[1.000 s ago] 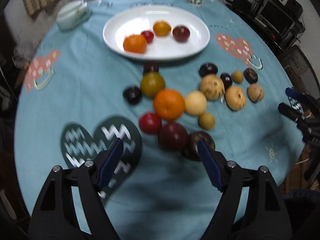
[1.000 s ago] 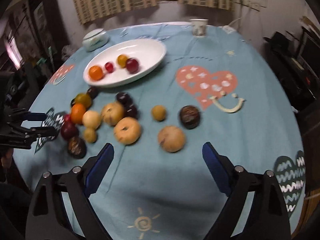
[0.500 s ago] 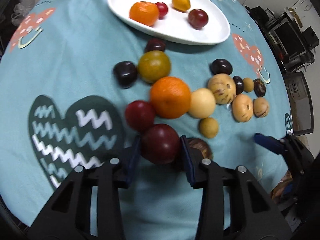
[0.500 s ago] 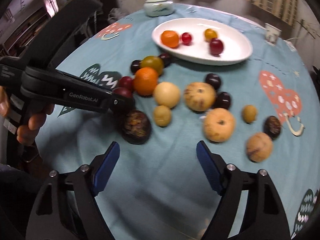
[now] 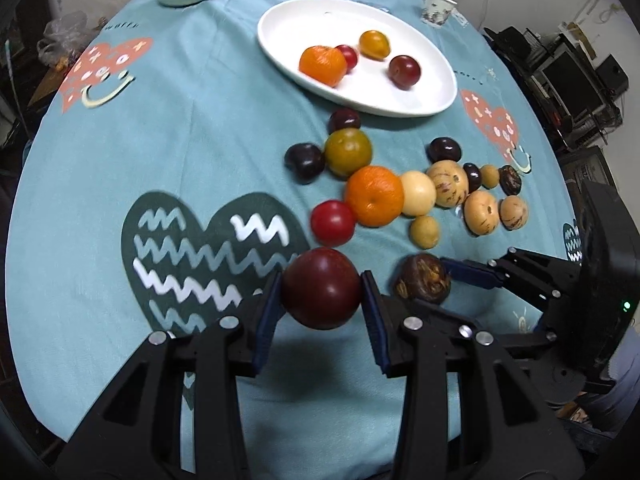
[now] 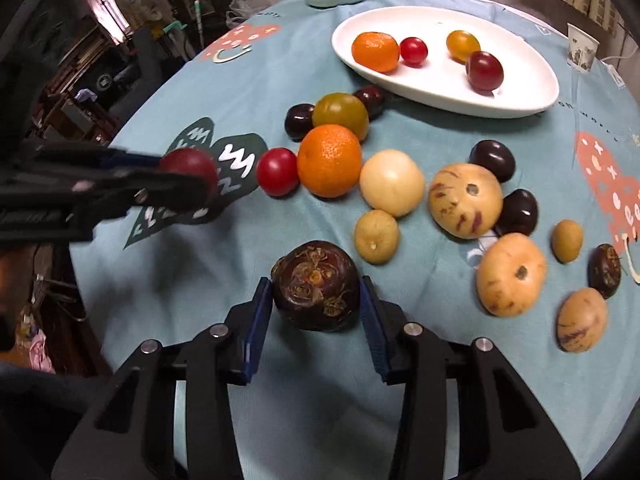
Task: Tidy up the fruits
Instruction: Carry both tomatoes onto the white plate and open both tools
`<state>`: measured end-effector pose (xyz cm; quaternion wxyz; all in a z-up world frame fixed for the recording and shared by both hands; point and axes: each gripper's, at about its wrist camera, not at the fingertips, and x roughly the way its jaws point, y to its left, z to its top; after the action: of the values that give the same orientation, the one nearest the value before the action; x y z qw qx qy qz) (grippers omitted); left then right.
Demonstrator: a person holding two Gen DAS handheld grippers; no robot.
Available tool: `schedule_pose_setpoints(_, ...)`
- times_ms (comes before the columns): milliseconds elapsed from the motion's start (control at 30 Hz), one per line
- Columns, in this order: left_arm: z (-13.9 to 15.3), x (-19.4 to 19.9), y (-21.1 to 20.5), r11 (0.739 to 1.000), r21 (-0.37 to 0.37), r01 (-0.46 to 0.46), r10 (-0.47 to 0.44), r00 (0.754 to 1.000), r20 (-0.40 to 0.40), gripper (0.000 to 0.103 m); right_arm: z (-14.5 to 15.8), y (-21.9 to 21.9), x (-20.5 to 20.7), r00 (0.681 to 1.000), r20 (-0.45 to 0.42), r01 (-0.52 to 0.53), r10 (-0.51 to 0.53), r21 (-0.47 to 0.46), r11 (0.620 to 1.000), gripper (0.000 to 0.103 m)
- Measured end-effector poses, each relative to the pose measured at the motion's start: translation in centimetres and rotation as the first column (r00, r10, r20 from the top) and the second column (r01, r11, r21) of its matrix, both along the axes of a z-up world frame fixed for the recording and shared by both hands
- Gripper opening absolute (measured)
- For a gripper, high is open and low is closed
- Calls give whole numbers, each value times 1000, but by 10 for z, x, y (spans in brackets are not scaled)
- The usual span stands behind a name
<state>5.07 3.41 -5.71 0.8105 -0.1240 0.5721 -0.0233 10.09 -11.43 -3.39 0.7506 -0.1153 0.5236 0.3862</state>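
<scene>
Left gripper point(image 5: 322, 300), lower centre of frame, now clamps the dark red plum point(image 5: 321, 287), open a second ago. Right gripper point(image 6: 316, 304) is closing around the brown mottled fruit point(image 6: 315, 286). Both fruits seem ready for the white plate point(image 5: 420, 106), upper right.

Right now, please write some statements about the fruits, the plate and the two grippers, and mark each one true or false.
1. The white plate holds four fruits. True.
2. The left gripper holds an orange. False: a dark red plum sits between its jaws.
3. The right gripper has its closing jaws around the dark brown wrinkled fruit. True.
4. The paper cup stands on the plate. False: it stands on the tablecloth, beyond the plate.
</scene>
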Motion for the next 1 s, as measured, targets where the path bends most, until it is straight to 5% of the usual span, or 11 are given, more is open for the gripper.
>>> schedule_pose_setpoints(467,17,39,-51,984,67,167,-172,983,67,40,14,-59,-10,995,-52,92,-91,30,995,44)
schedule_pose_setpoints(1000,14,46,-52,980,115,163,-170,984,52,40,13,-43,-1,997,-60,47,-45,26,999,44)
